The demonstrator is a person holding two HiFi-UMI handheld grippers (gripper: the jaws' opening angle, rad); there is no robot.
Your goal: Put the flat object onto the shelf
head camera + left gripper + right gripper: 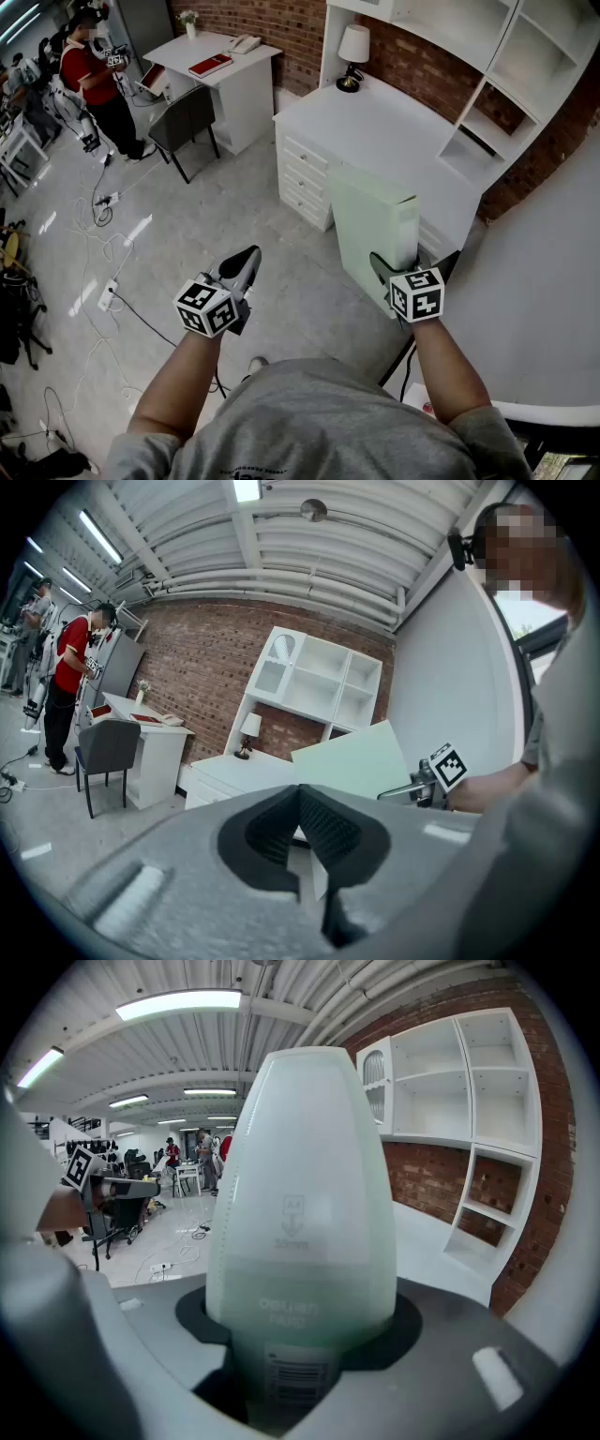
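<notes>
The flat object is a pale green file box (373, 232); it stands upright in front of me, below the white desk (394, 141). My right gripper (413, 269) is shut on its lower end, and in the right gripper view the box (302, 1194) fills the space between the jaws. Behind the desk, the white shelf unit (473, 56) with open compartments stands against the brick wall (441, 1101). My left gripper (246, 262) hangs to the left over the floor, shut and holding nothing (302, 829). The left gripper view also shows the box (356, 759) and the shelf unit (319, 682).
A table lamp (352, 52) stands at the desk's back left corner. A second white desk (211, 56) with a dark chair (183, 122) is further left. Cables (103, 202) trail over the floor. A person in red (89, 70) stands far left. A white rounded tabletop (553, 309) lies at my right.
</notes>
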